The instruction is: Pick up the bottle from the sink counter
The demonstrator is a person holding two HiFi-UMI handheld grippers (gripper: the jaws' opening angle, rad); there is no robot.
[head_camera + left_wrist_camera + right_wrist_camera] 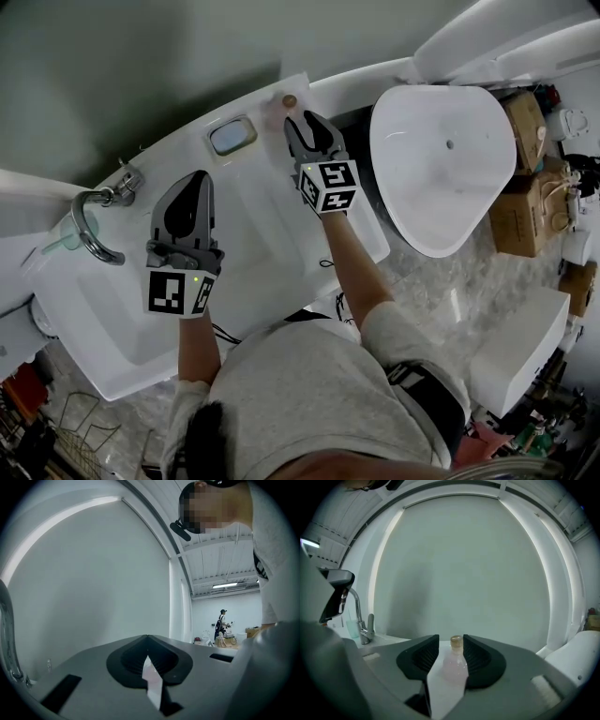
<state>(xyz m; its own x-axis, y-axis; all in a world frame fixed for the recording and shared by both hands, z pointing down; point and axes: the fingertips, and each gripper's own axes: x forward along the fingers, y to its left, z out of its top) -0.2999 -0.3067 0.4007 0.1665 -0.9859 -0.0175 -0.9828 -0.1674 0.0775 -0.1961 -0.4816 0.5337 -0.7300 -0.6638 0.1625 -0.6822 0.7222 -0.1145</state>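
Note:
A small clear pinkish bottle (279,111) with a brown cap stands upright at the back edge of the white sink counter (267,234), against the wall. My right gripper (314,124) points at it with its jaws open. In the right gripper view the bottle (454,667) stands between the two dark pads (421,660) just past their tips, and I see no pad pressing on it. My left gripper (192,180) hovers over the basin to the left, jaws closed together and empty; in the left gripper view its tips (147,644) meet against the plain wall.
A chrome faucet (94,211) and a pale green cup (64,234) sit at the counter's left end. A small rectangular dish (232,136) lies left of the bottle. A white toilet (441,159) stands right of the counter, with cardboard boxes (525,187) beyond.

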